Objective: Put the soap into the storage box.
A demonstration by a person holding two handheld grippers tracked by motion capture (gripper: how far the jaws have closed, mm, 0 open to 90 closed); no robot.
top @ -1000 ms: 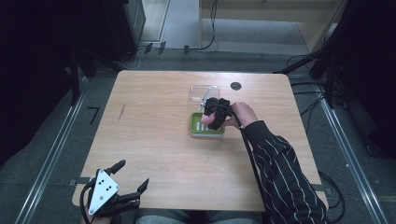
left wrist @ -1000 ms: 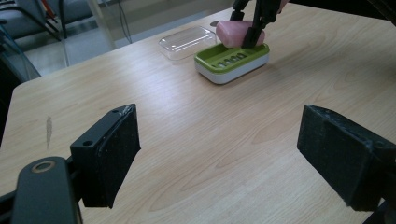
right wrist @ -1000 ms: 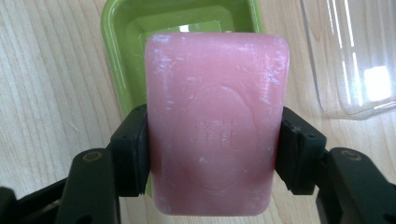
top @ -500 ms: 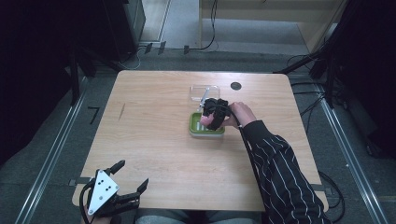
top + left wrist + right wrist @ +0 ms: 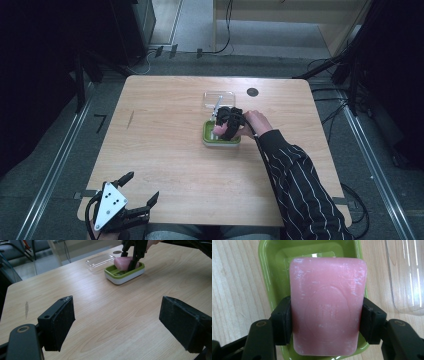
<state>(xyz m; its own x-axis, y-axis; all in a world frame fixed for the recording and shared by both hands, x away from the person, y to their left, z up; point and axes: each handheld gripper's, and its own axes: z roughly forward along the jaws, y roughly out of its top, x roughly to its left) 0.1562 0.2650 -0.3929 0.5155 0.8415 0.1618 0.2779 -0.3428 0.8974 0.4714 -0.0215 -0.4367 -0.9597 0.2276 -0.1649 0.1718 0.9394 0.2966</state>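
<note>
At six o'clock of the high view, by the table's (image 5: 165,150) near edge, the left gripper (image 5: 137,197) is held with its jaws spread wide and nothing between them. Farther off, towards one o'clock from it, the right gripper (image 5: 325,317) is seen pinching a pink soap bar (image 5: 327,305) by its long sides, directly over the green soap dish (image 5: 267,267); whether the bar touches the dish cannot be told. Just beyond the dish, at its twelve o'clock, a clear plastic lid (image 5: 219,98) is laid flat on the wood.
</note>
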